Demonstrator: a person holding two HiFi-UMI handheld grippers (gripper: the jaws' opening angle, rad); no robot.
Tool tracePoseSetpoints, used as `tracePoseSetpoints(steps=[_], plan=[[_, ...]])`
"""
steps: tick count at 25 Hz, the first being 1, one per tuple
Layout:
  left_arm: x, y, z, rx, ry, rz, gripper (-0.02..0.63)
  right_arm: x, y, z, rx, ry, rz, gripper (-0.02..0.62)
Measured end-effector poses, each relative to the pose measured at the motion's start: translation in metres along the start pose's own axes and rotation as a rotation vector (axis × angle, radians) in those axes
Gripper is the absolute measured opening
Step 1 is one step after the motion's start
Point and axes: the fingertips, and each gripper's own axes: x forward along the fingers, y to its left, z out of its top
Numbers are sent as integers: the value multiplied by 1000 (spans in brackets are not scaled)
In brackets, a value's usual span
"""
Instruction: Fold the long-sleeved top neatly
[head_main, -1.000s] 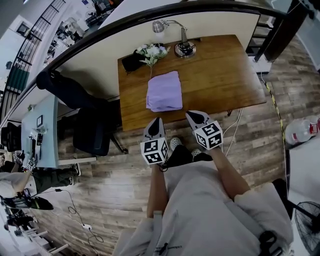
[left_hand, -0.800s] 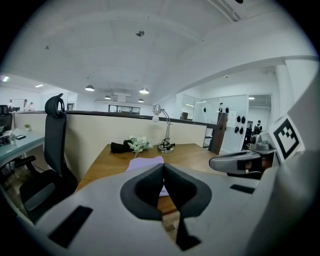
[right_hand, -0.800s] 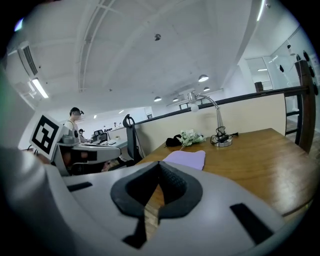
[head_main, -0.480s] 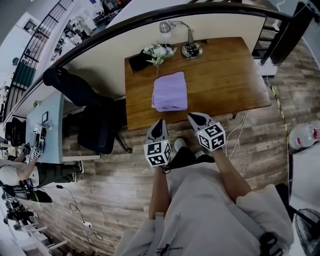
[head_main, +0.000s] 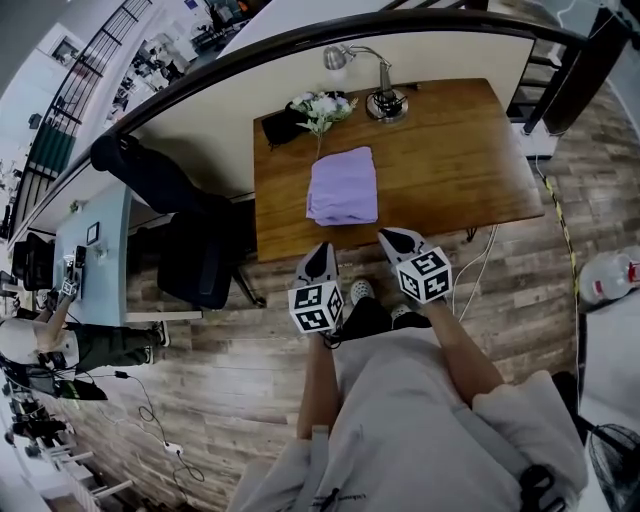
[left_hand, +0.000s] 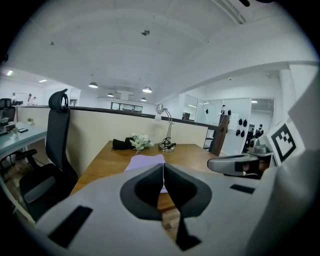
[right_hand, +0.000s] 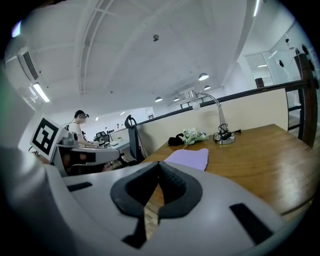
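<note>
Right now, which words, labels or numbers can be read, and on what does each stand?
None can be read.
Cubes on the left gripper and right gripper: black-and-white square patterns only, no letters.
Red label on the bottle: too blurred.
Small dark print on the shirt: too small.

l gripper (head_main: 319, 247), r gripper (head_main: 391, 236): both closed, empty

No lettering, brand, number or sign can be read anywhere; only black-and-white square coded patterns, without legible characters, are seen on the marker cube (head_main: 314, 306) of the left gripper (head_main: 318, 250) and on that of the right gripper (head_main: 393, 238)
</note>
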Motion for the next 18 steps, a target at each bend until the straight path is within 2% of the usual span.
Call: tracePoseSetpoints(steps=[11,18], plan=[[2,6,-14,-7,45,7,25,7,17,-9,-68,28,69,5],[4,11,-17,-15,65,20,25,5,13,-10,-81,45,56,3]])
